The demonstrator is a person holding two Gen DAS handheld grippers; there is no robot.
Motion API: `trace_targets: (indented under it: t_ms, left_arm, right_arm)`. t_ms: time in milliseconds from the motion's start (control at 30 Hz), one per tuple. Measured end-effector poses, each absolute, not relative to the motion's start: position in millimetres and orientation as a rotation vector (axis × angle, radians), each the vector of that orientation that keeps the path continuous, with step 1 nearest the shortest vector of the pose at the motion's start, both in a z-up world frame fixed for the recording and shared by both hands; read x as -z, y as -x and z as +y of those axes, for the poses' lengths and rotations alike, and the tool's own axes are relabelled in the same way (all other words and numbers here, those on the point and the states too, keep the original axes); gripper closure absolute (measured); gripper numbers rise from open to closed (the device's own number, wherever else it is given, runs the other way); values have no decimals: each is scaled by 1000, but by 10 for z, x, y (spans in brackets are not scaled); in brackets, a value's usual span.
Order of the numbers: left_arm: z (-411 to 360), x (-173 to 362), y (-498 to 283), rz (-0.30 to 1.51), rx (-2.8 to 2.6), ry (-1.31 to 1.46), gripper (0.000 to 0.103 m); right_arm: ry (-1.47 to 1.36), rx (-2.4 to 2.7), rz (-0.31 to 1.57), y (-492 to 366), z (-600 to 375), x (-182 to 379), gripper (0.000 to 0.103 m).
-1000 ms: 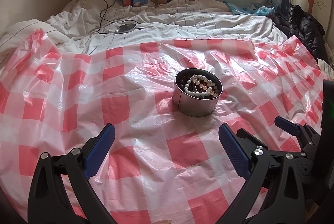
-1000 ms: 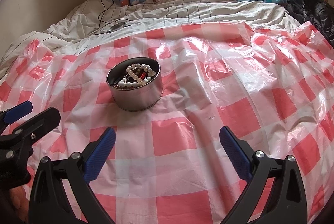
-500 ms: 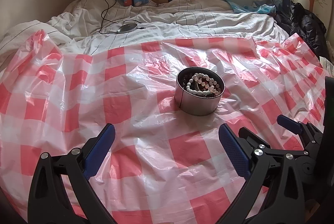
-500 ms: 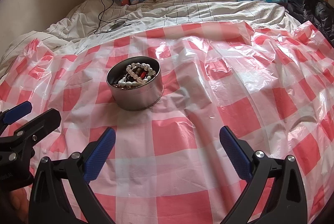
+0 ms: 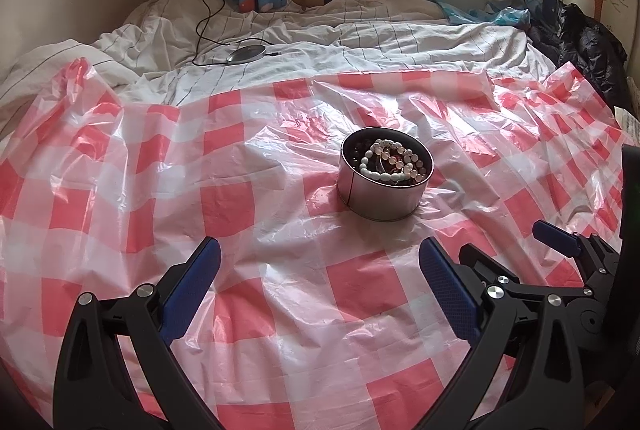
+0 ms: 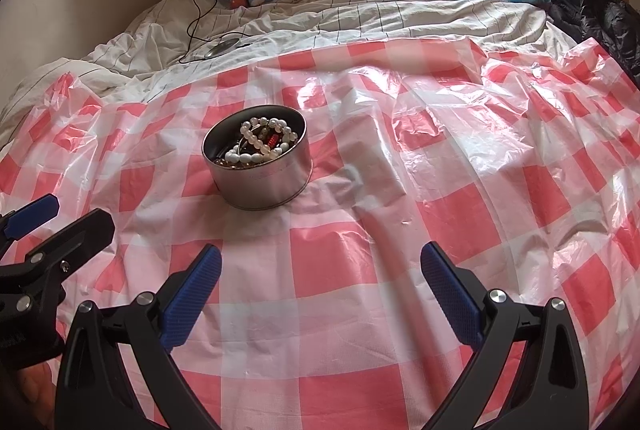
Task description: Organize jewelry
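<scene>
a round metal tin [image 5: 383, 185] stands upright on a red and white checked plastic sheet [image 5: 224, 197] that is spread over a bed. the tin has no lid on it, and inside lies a heap of jewelry: a bracelet of pale round beads [image 5: 390, 161] on top, with darker pieces under it that are too small to tell apart. in the right wrist view the same tin [image 6: 258, 157] is seen ahead and to the left, and one small red piece [image 6: 272, 139] shows among the pale beads. the left gripper [image 5: 320, 270] is low over the sheet, near the tin but apart from it, with its blue padded fingers [image 5: 192, 284] spread wide and nothing between them. the right gripper [image 6: 320, 272] is also spread wide and holds nothing; it is just beside the left one, on its right side, and also apart from the tin. behind the sheet there is a white striped duvet [image 5: 360, 41], and on it a flat round grey device [image 5: 247, 53] with a black cable [image 5: 200, 1] that goes up to a wall socket. a black jacket [image 5: 588, 41] lies at the right edge of the bed.
</scene>
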State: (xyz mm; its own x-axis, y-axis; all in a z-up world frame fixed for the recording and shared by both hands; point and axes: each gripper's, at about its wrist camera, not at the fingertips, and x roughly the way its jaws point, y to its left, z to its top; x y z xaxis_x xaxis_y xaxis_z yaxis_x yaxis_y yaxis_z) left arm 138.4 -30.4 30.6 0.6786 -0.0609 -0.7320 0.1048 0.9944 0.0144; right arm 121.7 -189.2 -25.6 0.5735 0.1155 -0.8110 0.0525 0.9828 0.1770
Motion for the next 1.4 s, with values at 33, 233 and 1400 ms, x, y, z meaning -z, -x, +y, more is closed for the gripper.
trace_targets:
  t_ms: [33,233,1400]
  left_arm:
    - [-295,-304,-1384,819,93,-57,8]
    - [-302,-304,-1384,820,92,-58,8]
    - [-187,-333,-1314,777,36,-53,9]
  right_arm:
    - [-190,-37,960,-1217,-1892,255,7]
    - [-189,-38,962,-1214,-1888,258,7]
    - [-189,-38,963,-1214,-1879,271,7]
